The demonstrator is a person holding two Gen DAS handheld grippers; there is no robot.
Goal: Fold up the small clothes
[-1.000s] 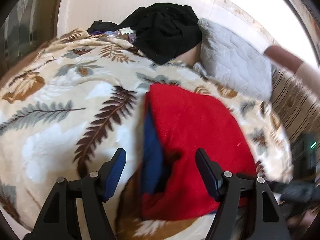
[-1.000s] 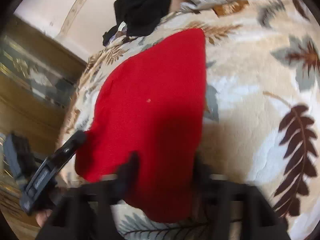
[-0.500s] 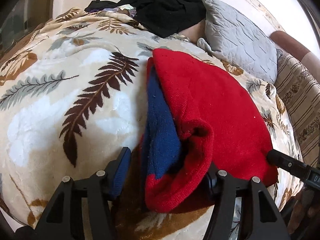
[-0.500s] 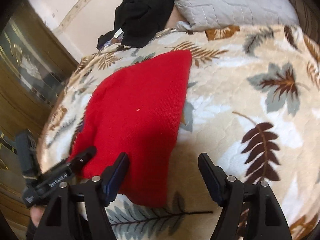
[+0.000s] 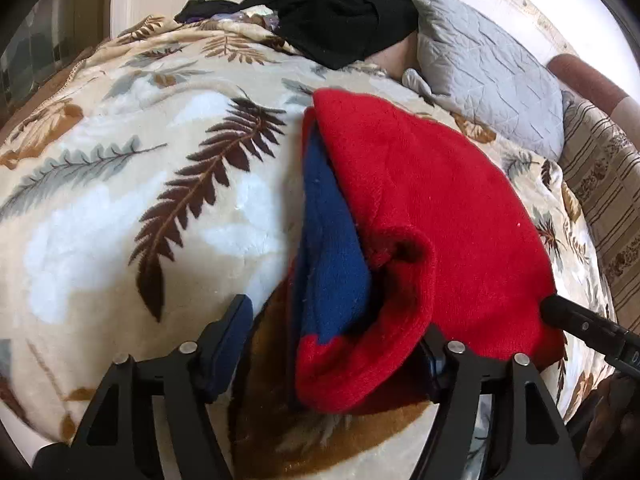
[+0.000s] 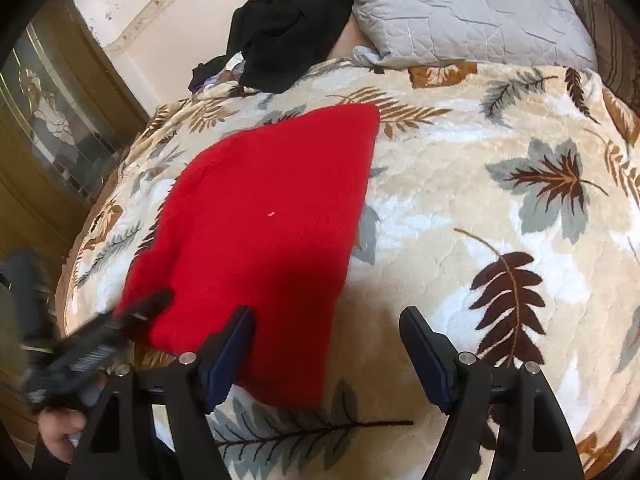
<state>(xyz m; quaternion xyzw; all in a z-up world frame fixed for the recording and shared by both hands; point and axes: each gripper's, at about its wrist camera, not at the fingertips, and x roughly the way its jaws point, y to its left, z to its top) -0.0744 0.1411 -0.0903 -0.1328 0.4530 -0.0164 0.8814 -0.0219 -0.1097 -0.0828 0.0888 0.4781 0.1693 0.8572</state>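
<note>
garment: a red knit garment [image 5: 452,208] with a blue inner layer [image 5: 332,240] lies folded on the bed's leaf-print blanket [image 5: 120,200], near the front edge.
left gripper: the left gripper [image 5: 336,340] has its jaws opening; the garment's rolled red hem sits between them, over the right-hand finger, while the left-hand pad stands clear of the cloth.
right gripper: the right gripper [image 6: 328,344] has its jaws opening, spread wide; its left finger overlaps the garment's near corner, bare blanket lies between the fingers, nothing gripped.
behind: a grey quilted pillow [image 6: 460,12] and a heap of black clothing [image 5: 340,12] at the head of the bed.
</note>
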